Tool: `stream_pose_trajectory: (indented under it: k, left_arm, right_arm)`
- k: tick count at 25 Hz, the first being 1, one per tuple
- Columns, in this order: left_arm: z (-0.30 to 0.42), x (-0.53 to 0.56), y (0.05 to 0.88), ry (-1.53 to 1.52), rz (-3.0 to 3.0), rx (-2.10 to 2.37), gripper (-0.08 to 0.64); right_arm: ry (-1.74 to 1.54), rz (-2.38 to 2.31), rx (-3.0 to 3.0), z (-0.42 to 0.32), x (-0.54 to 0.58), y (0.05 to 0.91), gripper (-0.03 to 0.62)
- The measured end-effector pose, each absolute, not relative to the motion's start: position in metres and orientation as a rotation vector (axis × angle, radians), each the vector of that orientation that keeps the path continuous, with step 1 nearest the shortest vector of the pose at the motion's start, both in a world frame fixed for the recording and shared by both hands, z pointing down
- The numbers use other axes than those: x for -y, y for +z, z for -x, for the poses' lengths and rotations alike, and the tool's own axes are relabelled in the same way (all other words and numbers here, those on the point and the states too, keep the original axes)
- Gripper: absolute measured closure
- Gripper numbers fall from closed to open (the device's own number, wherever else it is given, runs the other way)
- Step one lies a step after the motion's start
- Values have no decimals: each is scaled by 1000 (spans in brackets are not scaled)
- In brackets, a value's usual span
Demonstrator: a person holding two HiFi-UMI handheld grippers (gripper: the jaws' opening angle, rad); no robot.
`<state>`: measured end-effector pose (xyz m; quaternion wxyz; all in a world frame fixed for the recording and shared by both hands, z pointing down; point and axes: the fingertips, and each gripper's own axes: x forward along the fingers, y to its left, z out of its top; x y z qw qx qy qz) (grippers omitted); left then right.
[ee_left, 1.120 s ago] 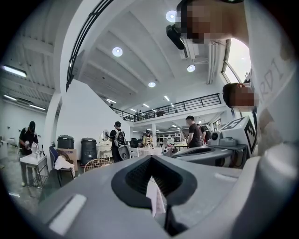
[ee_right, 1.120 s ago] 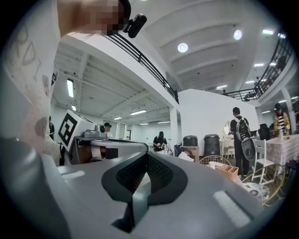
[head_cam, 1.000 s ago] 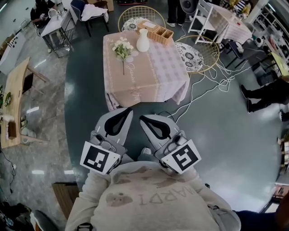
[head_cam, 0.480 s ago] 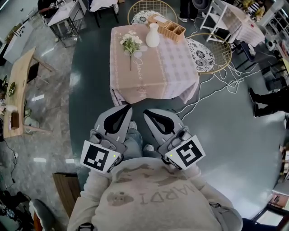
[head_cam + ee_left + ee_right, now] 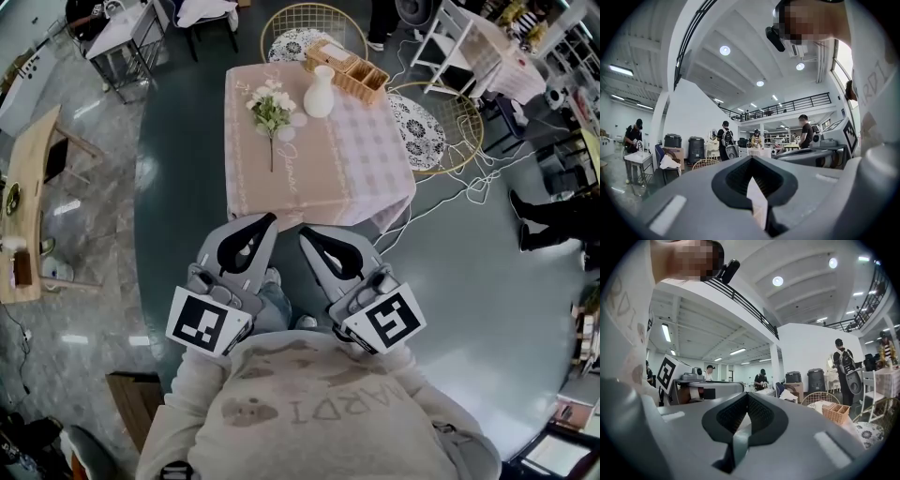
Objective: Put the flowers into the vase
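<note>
— Jaws are sitting pressed together on both the left gripper (image 5: 266, 219) and the right gripper (image 5: 304, 233), pinching nothing, and both are hanging well short of the worktop (image 5: 356, 164).

— Where are the flowers (image 5: 271, 105) lying?

— Flat on the worktop's pink cloth, with the thin stem (image 5: 272, 152) pointing back at us. The white vase (image 5: 320, 94) is standing upright just beside the blooms, near a wicker basket (image 5: 354, 71).

— How are you expecting them to handle?

— I'm judging them light and flimsy, with crushable blooms and a bendy stem. I'm thinking of pinching the bare stem midway, gently. That vase is looking narrow-necked and easy to tip, so threading the stem in is calling for care.
</note>
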<state>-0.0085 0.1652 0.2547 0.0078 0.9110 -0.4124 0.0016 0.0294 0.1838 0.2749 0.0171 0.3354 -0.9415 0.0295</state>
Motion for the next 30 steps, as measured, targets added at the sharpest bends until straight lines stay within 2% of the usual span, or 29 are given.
stream_pose_trajectory:
  k: [15,30]
  left_arm:
    - [82,-60,255,-26,-2853,1253,560]
    - [117,-4,261,-85,-2838,1230,560]
  right_arm:
    - [101,-1100,2876,39,-76,272,565]
    - [199,-1198,2723,48,-15,295,563]
